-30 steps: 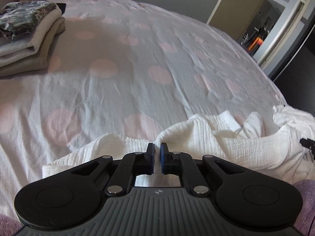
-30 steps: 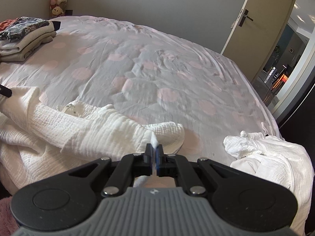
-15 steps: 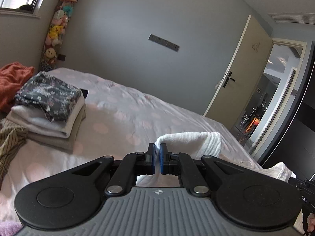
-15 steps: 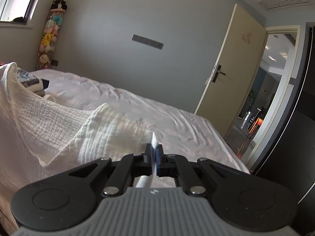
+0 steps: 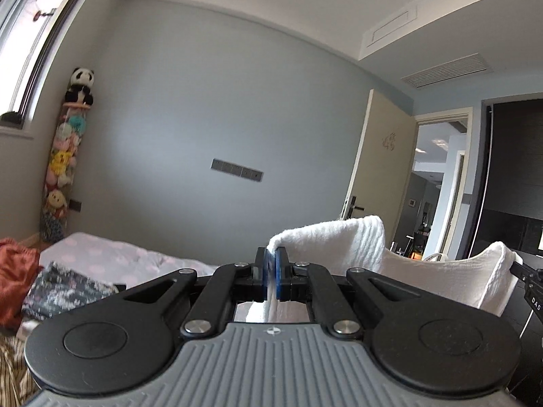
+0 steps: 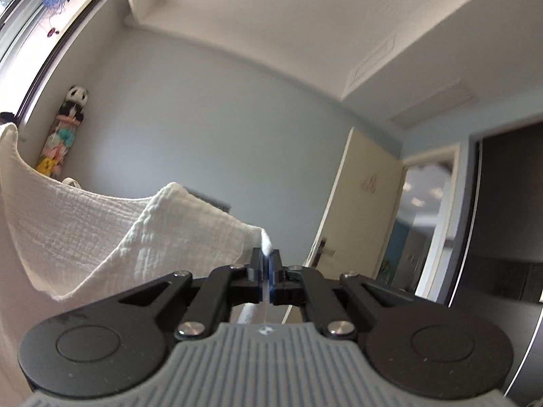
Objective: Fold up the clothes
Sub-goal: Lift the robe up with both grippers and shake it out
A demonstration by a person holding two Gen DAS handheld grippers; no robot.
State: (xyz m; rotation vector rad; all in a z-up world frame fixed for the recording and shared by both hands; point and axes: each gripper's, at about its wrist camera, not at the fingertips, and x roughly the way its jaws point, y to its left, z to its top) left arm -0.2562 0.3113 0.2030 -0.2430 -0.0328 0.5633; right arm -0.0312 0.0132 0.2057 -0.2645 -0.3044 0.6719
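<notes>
A white crinkled garment (image 5: 342, 240) hangs in the air between both grippers. My left gripper (image 5: 270, 271) is shut on one edge of it; the cloth runs right to a far corner (image 5: 499, 264) where the other gripper's black tip (image 5: 529, 279) shows. In the right wrist view my right gripper (image 6: 266, 268) is shut on another edge, with a tuft of cloth above the fingertips. The garment (image 6: 101, 227) sags to the left, up to a high corner (image 6: 8, 135). Its lower part is hidden.
The bed with the pink-dotted sheet (image 5: 112, 251) lies low at the left. A stack of folded clothes with a dark floral top (image 5: 64, 291), an orange garment (image 5: 17, 271) and a striped cloth (image 5: 10, 366) sit at its left. An open door (image 5: 380, 169) stands at the right.
Both grippers have risen and tilted upward, lifting the white garment off the bed. The views now show the wall and ceiling instead of the bed surface.
</notes>
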